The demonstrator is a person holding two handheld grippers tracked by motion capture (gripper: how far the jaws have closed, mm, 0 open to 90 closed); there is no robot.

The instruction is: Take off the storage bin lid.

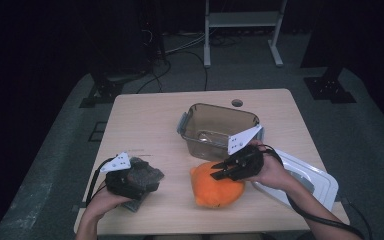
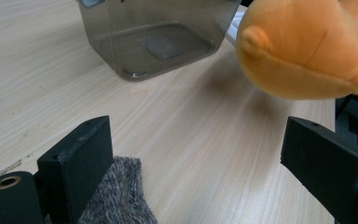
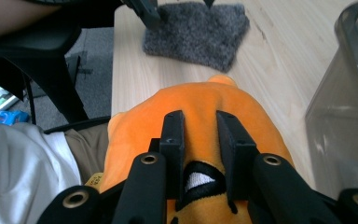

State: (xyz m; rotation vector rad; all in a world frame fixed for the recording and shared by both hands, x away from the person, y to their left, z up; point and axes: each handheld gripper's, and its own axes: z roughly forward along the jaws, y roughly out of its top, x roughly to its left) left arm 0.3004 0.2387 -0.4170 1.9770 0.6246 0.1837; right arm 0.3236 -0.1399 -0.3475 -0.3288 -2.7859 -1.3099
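Orange plush toy (image 1: 216,187) pinched in closed right gripper (image 1: 219,172), near clear container (image 1: 220,127), left gripper (image 1: 147,180) open over grey cloth (image 1: 147,173), left on tabletop (image 1: 145,125).

- High view: dim overall; surroundings near black, counter (image 1: 150,115) moderately lit from above; image soft, low in detail.
- Left gripper view: bright, even light; soft shadow on wood beneath orange plush (image 2: 307,46); near black jaws slightly blurred.
- Right gripper view: well lit; grey cloth (image 3: 196,32) slightly soft, clear container (image 3: 345,107) blurred at edge.
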